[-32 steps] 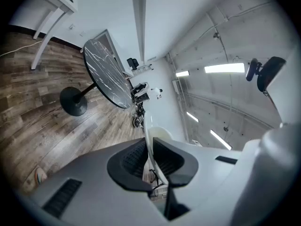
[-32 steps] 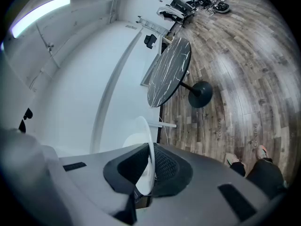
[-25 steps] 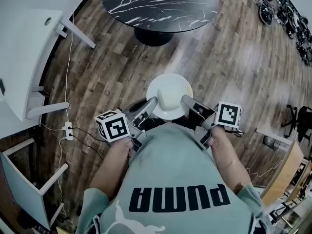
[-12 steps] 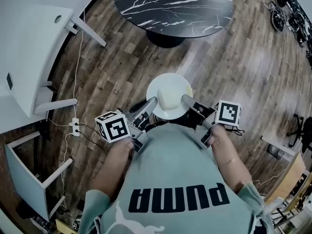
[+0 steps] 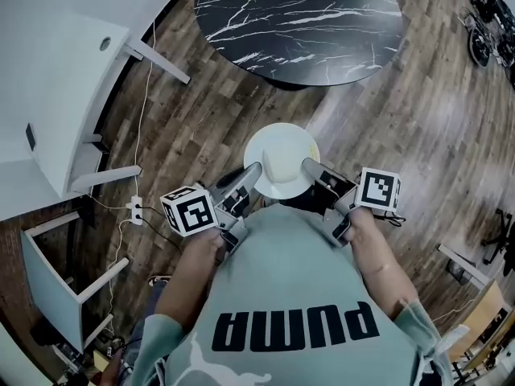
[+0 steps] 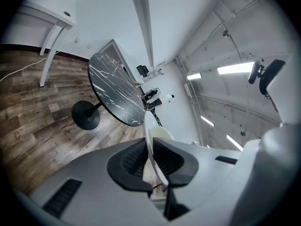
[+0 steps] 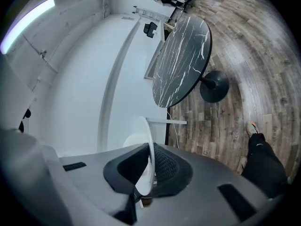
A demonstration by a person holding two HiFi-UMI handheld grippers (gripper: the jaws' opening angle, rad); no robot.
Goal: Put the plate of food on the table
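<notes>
Head view, step: carry plate (image 5: 282, 161) toward black marble table (image 5: 298, 22); table well apart ahead, nothing set down yet.
Head view, grip: left gripper (image 5: 253, 173) pinched on plate's left rim, right gripper (image 5: 311, 166) on right rim; plate in mid-air over wood floor (image 5: 386, 119).
Head view, how-to: move both hands as one, same height, no tilt, no pulling apart; lower flat onto tabletop well inside the edge, loosen only once seated.
Left gripper view, jaws: left gripper (image 6: 150, 163) nearly closed, pads clamped on thin rim of plate (image 6: 149, 126); table (image 6: 115, 91) ahead.
Right gripper view, jaws: right gripper (image 7: 149, 171) nearly closed on rim of plate (image 7: 146, 140); table (image 7: 183, 65) beyond.
Plate look: round, white, shallow, thin-edged; pale food (image 5: 279, 164) mid-plate, kind unclear.
Handling guess: smooth rim, likely slippery in pads; firm, even pinch on both sides.
</notes>
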